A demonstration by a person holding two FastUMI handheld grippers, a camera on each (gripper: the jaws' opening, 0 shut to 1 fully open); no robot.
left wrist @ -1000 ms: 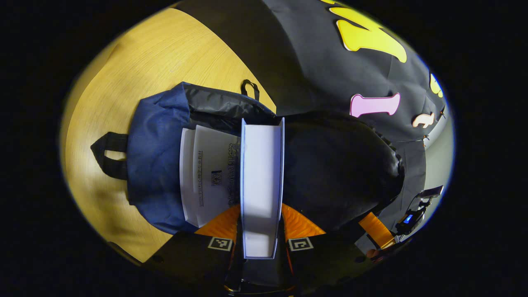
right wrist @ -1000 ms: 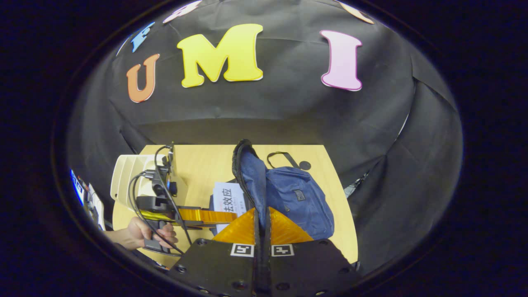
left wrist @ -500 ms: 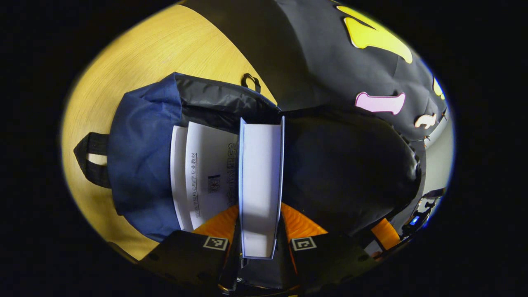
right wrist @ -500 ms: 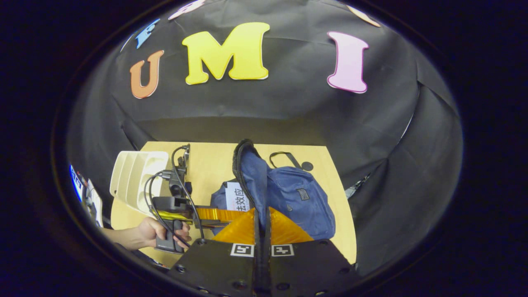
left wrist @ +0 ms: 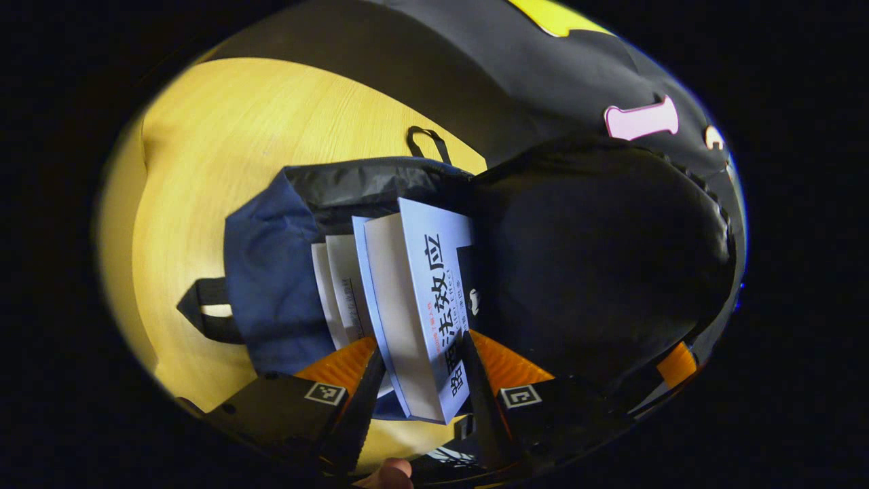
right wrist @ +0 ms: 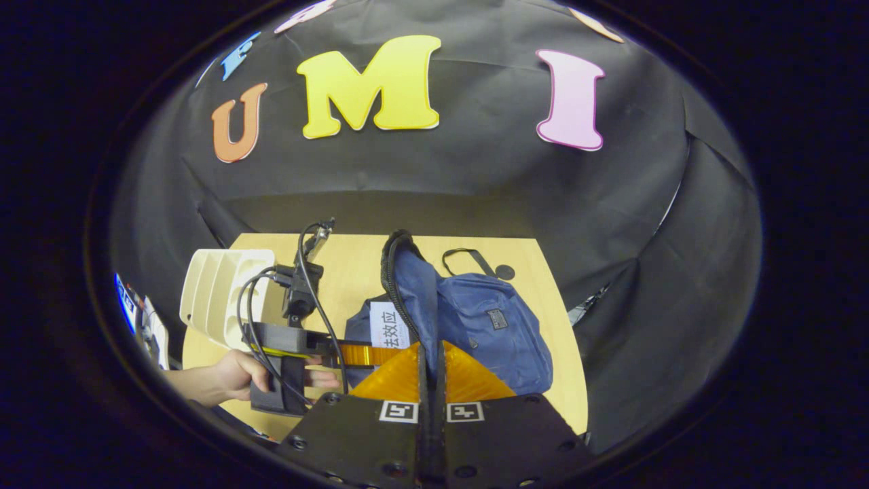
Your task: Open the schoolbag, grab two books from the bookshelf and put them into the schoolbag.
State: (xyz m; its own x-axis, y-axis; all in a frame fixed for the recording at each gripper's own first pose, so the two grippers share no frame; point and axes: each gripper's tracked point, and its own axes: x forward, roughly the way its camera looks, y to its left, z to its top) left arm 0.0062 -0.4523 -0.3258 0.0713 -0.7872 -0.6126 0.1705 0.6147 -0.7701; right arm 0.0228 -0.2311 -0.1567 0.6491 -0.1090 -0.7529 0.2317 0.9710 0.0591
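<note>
At the bottom centre of the left gripper view, your left gripper has its fingers spread, with the book lying tilted between them; you cannot tell whether both press on it. Just beyond, it leans into the open schoolbag beside another book. In the right gripper view, your right gripper is pinched on the schoolbag's raised flap. Left of centre stands the pale bookshelf on the wooden table.

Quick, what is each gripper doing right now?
Left gripper: open around the book, no longer squeezing it.
Right gripper: shut on the schoolbag flap.
</note>
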